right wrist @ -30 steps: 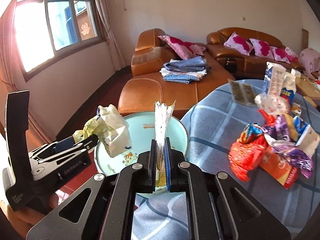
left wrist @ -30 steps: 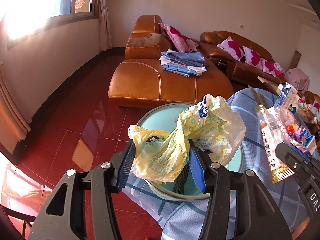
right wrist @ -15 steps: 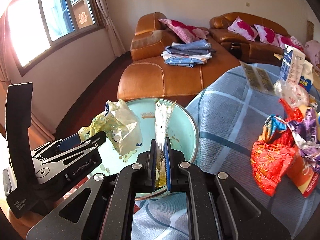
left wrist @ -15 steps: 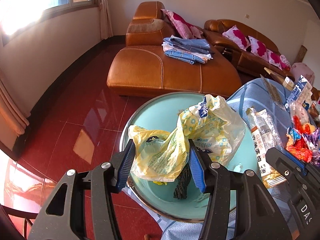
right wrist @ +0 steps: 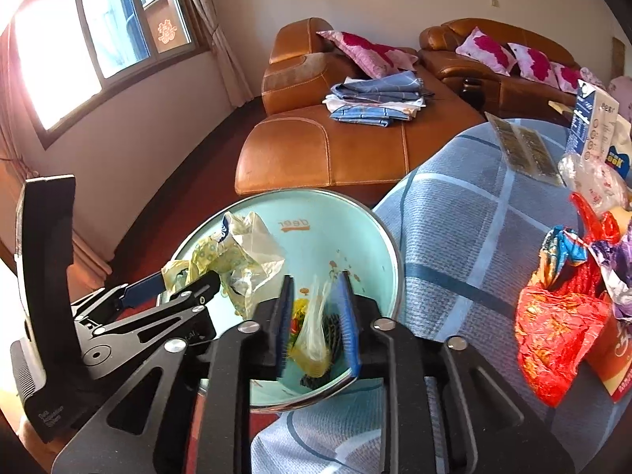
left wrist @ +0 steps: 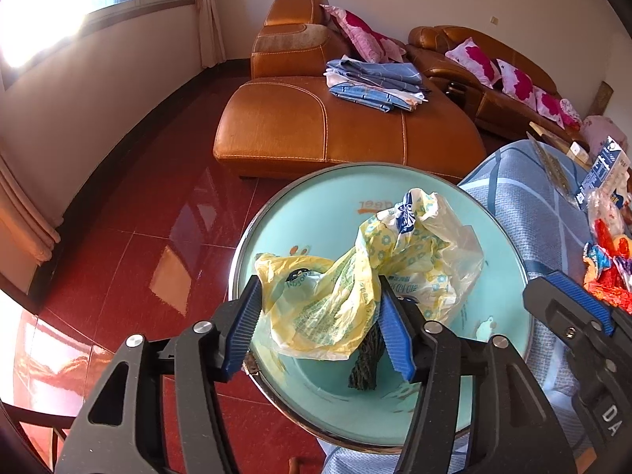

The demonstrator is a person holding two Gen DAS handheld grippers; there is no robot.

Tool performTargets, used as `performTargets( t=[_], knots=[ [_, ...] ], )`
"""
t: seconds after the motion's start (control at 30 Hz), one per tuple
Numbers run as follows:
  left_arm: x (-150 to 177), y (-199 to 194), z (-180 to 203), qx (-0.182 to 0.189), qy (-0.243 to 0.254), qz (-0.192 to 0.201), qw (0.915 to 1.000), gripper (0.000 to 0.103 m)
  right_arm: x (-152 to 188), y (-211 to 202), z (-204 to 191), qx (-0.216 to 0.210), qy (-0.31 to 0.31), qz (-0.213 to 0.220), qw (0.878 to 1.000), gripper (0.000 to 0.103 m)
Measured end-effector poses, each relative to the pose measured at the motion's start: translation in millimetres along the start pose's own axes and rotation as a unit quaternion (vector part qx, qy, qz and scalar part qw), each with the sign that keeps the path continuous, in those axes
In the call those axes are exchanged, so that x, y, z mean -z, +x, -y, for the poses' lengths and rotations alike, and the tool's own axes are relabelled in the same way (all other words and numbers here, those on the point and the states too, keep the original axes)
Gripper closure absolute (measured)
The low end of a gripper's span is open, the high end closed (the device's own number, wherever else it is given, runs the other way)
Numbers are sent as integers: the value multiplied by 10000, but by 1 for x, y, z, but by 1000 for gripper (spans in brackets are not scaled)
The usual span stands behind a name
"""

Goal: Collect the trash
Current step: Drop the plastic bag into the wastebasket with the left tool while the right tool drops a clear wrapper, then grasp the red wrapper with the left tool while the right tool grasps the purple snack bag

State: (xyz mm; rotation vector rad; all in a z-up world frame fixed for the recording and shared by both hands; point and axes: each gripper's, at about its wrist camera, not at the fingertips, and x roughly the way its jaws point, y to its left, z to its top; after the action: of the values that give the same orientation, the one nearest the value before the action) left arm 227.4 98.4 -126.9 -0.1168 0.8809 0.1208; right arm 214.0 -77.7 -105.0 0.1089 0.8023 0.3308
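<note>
A light-blue basin [left wrist: 355,166] [right wrist: 396,260] stands at the edge of the table. My left gripper [left wrist: 320,328] [right wrist: 189,284] hangs over it with a crumpled yellow plastic bag [left wrist: 355,276] [right wrist: 233,256] filling the gap between its blue pads. Its jaws are opening, and the bag still touches both pads. My right gripper [right wrist: 316,312] is over the basin's near side, its jaws opening. A clear and yellow wrapper [right wrist: 314,331], blurred, drops loose between them. A dark ridged scrap [left wrist: 365,363] lies in the basin's bottom.
The table wears a blue checked cloth [right wrist: 474,217]. Red and purple snack wrappers [right wrist: 561,316] are heaped at the right, with a milk carton [right wrist: 592,118] behind them. An orange leather sofa [left wrist: 335,130] with folded cloths stands beyond, across a red tiled floor [left wrist: 138,237].
Both grippers came down closer over the basin. The right jaws parted and the upright wrapper slipped down out of their hold. The left jaws stand slightly wider around the bag.
</note>
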Motion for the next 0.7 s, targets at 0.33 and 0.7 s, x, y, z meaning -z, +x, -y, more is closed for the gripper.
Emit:
performTargets(
  t=[0.33,0.7],
  knots=[
    [2,-21,4,-266,67,258,9993,12,5,-34,14,306,246,371,9985,56],
    [14,-53,33,-131,326,444,9984,10,22,-85,42,634,617,806,9928,55]
  ],
)
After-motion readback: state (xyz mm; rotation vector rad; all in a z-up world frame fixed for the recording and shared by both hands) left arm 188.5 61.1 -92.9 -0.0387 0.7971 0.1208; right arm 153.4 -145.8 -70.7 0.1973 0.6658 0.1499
